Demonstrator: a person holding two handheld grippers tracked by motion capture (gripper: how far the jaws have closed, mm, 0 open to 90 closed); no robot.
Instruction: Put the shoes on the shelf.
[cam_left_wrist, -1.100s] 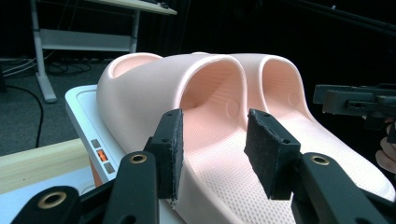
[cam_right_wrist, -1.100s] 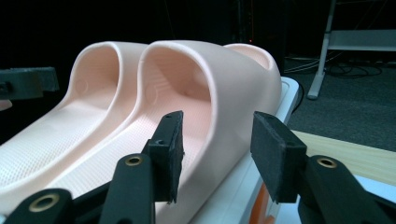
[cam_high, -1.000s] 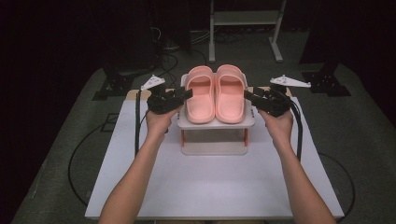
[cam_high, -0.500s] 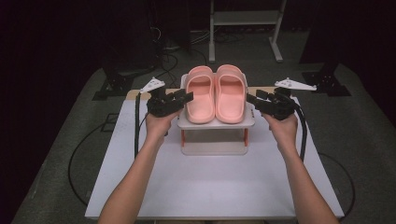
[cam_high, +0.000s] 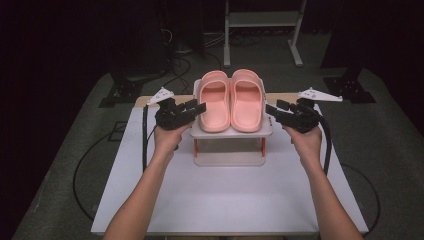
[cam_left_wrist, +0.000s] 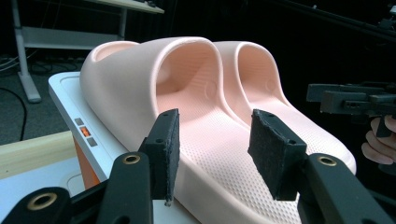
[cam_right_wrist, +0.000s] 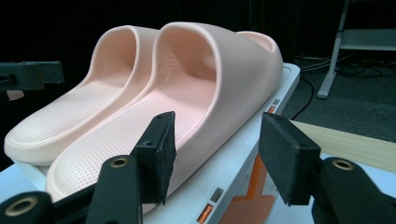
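A pair of pink slide slippers (cam_high: 231, 99) sits side by side on a small white stand (cam_high: 232, 133) with orange legs, toes toward the far side. My left gripper (cam_high: 199, 107) is open at the stand's left edge. In the left gripper view its pads (cam_left_wrist: 164, 151) straddle the left slipper's (cam_left_wrist: 187, 102) outer heel edge without pinching it. My right gripper (cam_high: 272, 109) is open at the stand's right edge. Its pads (cam_right_wrist: 285, 158) frame the right slipper's (cam_right_wrist: 219, 70) outer side and the stand's rim (cam_right_wrist: 261, 135).
The stand rests on a white board (cam_high: 230, 200) over grey carpet. A wooden strip (cam_high: 280, 97) lies behind the stand. Tripod feet (cam_high: 120, 90) stand at the back left, others (cam_high: 350, 87) at the back right, a metal desk frame (cam_high: 262, 20) behind. Cables (cam_high: 145, 145) trail from both grippers.
My right gripper has drawn back a little to the right, away from the slippers. The left gripper has barely shifted. Both stay open.
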